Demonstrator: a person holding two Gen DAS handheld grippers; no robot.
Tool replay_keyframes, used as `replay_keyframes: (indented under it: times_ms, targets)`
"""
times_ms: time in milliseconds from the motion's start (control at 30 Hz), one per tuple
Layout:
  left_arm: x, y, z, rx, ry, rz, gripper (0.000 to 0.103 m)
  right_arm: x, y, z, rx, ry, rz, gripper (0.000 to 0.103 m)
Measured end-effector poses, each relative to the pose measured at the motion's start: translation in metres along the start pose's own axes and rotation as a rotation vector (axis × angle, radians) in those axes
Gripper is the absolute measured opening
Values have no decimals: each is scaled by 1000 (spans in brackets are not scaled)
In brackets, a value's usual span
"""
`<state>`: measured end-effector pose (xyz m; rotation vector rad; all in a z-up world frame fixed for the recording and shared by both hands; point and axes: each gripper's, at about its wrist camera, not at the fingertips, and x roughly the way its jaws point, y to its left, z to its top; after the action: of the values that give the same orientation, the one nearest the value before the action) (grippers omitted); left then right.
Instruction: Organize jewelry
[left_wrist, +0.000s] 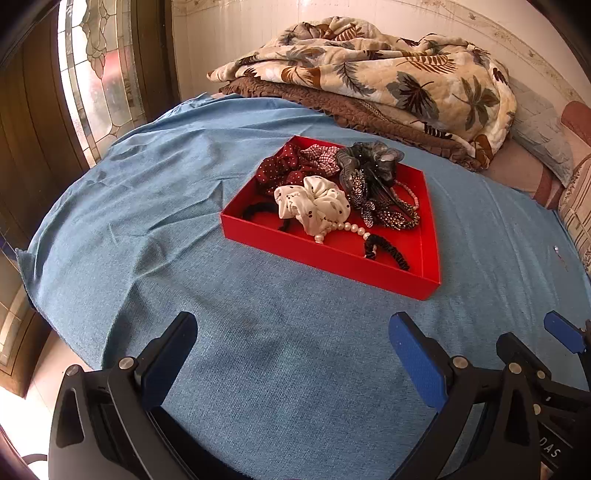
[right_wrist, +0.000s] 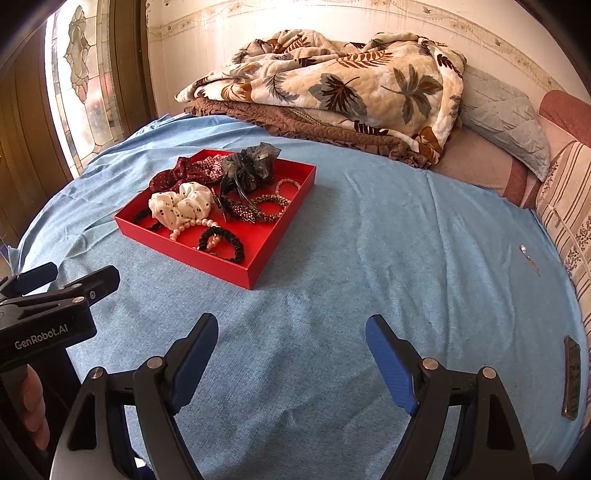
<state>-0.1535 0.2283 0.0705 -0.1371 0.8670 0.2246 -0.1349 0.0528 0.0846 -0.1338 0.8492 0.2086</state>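
Scrunchies and bracelets are lying heaped in the red tray (right_wrist: 255, 271) on the blue bedspread (right_wrist: 369, 258).
I am holding the left hand-held gripper (left_wrist: 293, 354) and right hand-held gripper (right_wrist: 291, 356) wide apart and empty, short of the tray; something small, perhaps an earring (right_wrist: 529, 258), is lying well right of it.

Matt red tray (left_wrist: 325, 254), woven blue cloth (left_wrist: 280, 369)

Tray (left_wrist: 325, 254) rests on the bed cloth (left_wrist: 147, 221), ahead of both grippers. In the tray: scrunchies (left_wrist: 317, 206) at the left and rear, pearl bracelet (left_wrist: 347, 227) and hair tie (left_wrist: 388, 249) at the front. Folded blankets (left_wrist: 369, 81) lie behind the tray; pillows (right_wrist: 506, 122) lie to the right.
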Motion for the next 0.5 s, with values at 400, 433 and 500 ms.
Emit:
replay_keyframes:
  times_ms: [400,433,500]
  targets:
    - [-1,0,1,-3,10,19,103,-1,-7,-5,32,7,36,86]
    - [-2,-1,1,0,9,22,103,-1,-8,-5,35,6,38,87]
    - [-4,-3,2,11,1,33,103,-1,-11,-5,44,5,44,87]
